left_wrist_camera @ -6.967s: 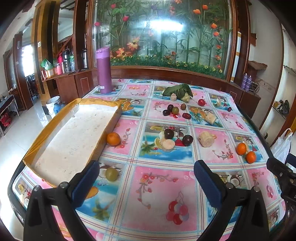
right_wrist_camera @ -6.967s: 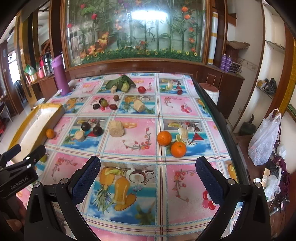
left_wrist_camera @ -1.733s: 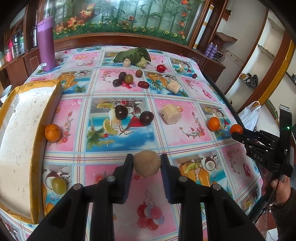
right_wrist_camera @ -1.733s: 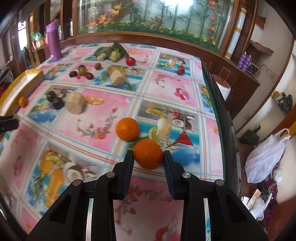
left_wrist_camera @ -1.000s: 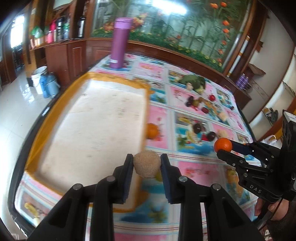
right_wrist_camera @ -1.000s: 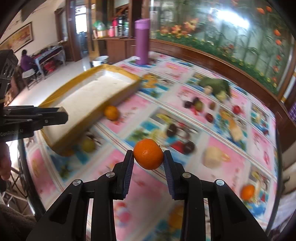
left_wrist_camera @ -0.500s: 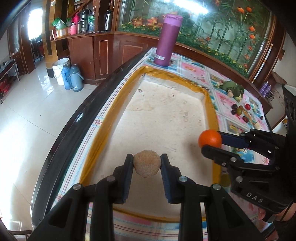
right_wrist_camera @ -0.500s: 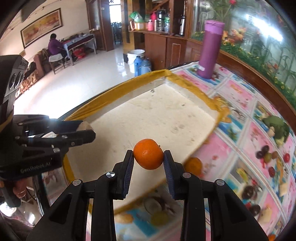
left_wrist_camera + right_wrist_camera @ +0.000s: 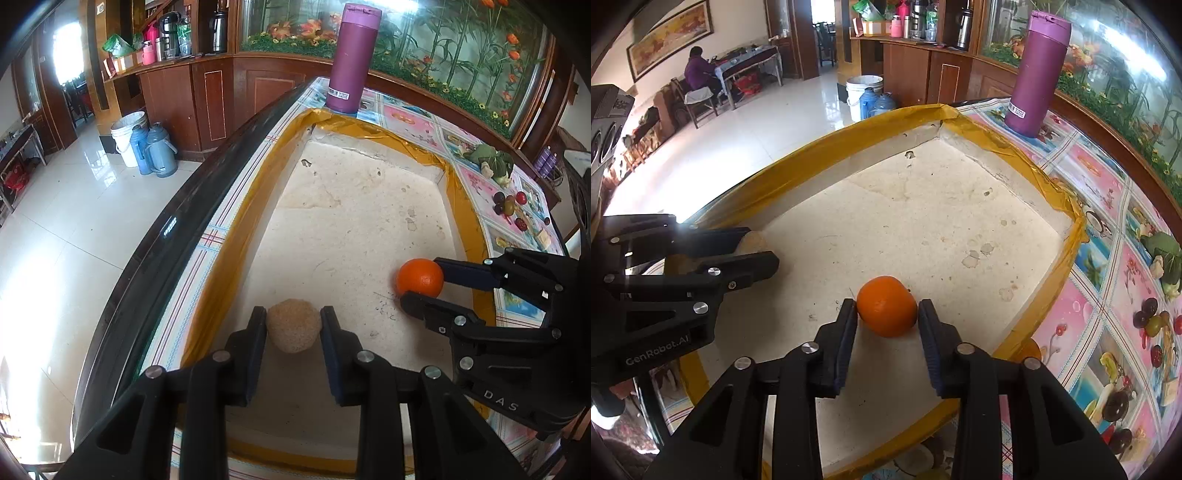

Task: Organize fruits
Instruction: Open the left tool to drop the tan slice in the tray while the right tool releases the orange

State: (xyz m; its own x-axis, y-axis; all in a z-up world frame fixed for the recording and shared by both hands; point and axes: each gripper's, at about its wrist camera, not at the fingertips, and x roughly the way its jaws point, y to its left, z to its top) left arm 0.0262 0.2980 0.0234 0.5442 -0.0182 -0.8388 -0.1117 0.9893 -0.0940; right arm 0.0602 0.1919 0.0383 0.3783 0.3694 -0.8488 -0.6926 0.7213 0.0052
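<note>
A shallow white tray with a yellow taped rim lies at the table's left end. My left gripper is shut on a rough tan round fruit, low over the tray's near left part. To its right, my right gripper holds an orange down at the tray floor. Its jaws are opening, though both pads still touch the orange. In the right wrist view the left gripper shows at the left with the tan fruit between its fingers.
A purple flask stands past the tray's far end. Dark plums, a red fruit and leaves lie on the patterned tablecloth to the right. Another orange sits just outside the tray's right rim. The table's dark edge drops to the floor at the left.
Both grippers carried their fruits from the tablecloth to over the tray and sank toward its floor. The orange is now down at the tray floor.
</note>
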